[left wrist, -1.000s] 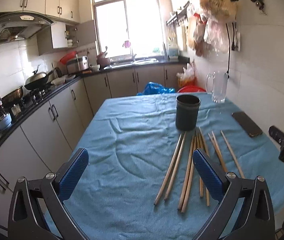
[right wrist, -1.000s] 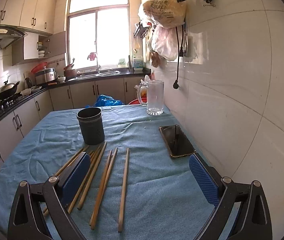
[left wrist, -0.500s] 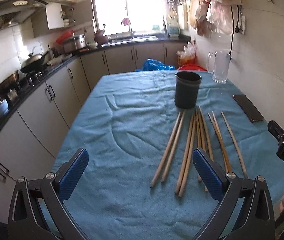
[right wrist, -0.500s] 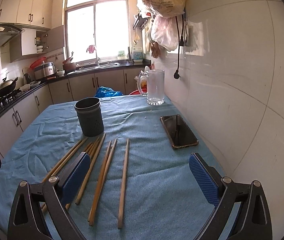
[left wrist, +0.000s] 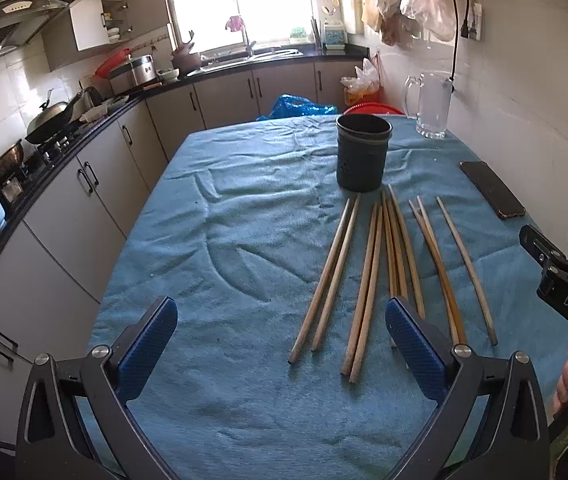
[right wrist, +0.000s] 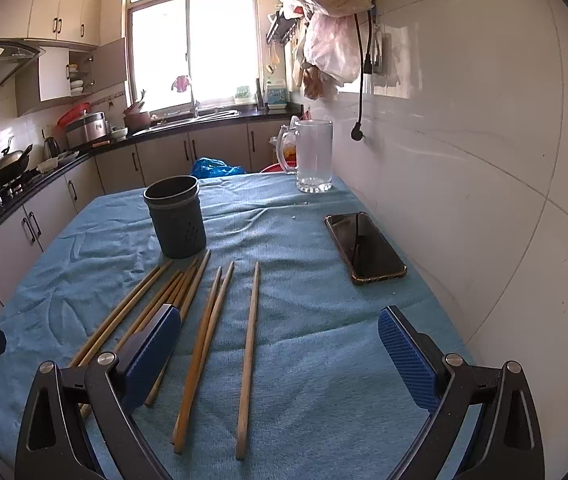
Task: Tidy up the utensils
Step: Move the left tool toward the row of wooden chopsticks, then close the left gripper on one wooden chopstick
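Above the near edge of the blue-towel-covered tabletop (left wrist: 212, 240), my left gripper (left wrist: 282, 338) hangs with its blue-padded jaws spread wide, holding nothing and touching nothing; my right gripper (right wrist: 280, 344) is likewise wide open and empty. Between and just ahead of them lie the long wooden chopsticks (left wrist: 368, 276) in a loose fan on the cloth, their far tips near the dark cylindrical utensil holder (left wrist: 362, 154), which stands upright and apart from both grippers. A black smartphone (right wrist: 364, 246) lies flat by the tiled wall, and a clear glass mug (right wrist: 312, 156) stands at the far end of the tabletop. Compared with a second ago, both grippers have tipped downward and moved closer over the chopsticks, so the sticks now fill more of each view; the chopsticks themselves have not shifted.
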Demonstrator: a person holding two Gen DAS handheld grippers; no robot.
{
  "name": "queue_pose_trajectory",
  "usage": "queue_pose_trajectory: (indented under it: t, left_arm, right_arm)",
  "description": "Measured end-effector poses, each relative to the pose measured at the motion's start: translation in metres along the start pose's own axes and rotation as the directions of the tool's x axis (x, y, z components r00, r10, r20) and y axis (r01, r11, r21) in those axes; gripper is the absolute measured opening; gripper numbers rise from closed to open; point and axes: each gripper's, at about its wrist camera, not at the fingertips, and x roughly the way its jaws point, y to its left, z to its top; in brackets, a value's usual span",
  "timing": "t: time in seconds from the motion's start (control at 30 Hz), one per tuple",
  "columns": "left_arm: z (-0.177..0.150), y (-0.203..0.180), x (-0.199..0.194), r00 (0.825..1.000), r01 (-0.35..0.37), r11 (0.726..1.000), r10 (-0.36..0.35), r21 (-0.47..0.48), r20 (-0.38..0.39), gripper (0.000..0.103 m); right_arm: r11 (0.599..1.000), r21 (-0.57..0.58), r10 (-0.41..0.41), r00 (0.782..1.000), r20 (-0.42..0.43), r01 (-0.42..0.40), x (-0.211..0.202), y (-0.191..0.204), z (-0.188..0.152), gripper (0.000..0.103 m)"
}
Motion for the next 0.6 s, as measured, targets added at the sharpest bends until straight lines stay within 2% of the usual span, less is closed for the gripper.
queue_pose_trajectory:
  t: [0.3,0.43,0.5,0.57,0.6]
  left_arm:
    - [0.002,0.003,0.022,0.999,0.025,1.000,-0.025,-0.001,-0.046,0.103]
    - [0.014,0.014,0.041,0.996,0.070,0.998,-0.070,0.003,-0.055,0.103]
    - [0.025,0.019,0.058,0.991,0.118,0.993,-0.117,0.015,-0.066,0.103]
    - [0.036,0.019,0.080,0.984,0.144,0.989,-0.140,0.029,-0.110,0.102]
    - [0.039,0.018,0.089,0.980,0.160,0.986,-0.154,0.036,-0.123,0.097]
  right_arm:
    - [1.000,-0.001,-0.002,0.999,-0.052,0.002,0.022,0.001,-0.005,0.101]
    - [1.000,-0.008,0.023,0.994,-0.109,-0.024,0.043,-0.001,-0.004,0.101]
    - [0.999,-0.024,0.040,0.988,-0.147,-0.044,0.058,-0.002,0.000,0.101]
    - [0.997,-0.031,0.062,0.981,-0.186,-0.070,0.074,-0.002,0.003,0.101]
    - [0.995,-0.032,0.082,0.975,-0.206,-0.090,0.083,-0.002,0.005,0.100]
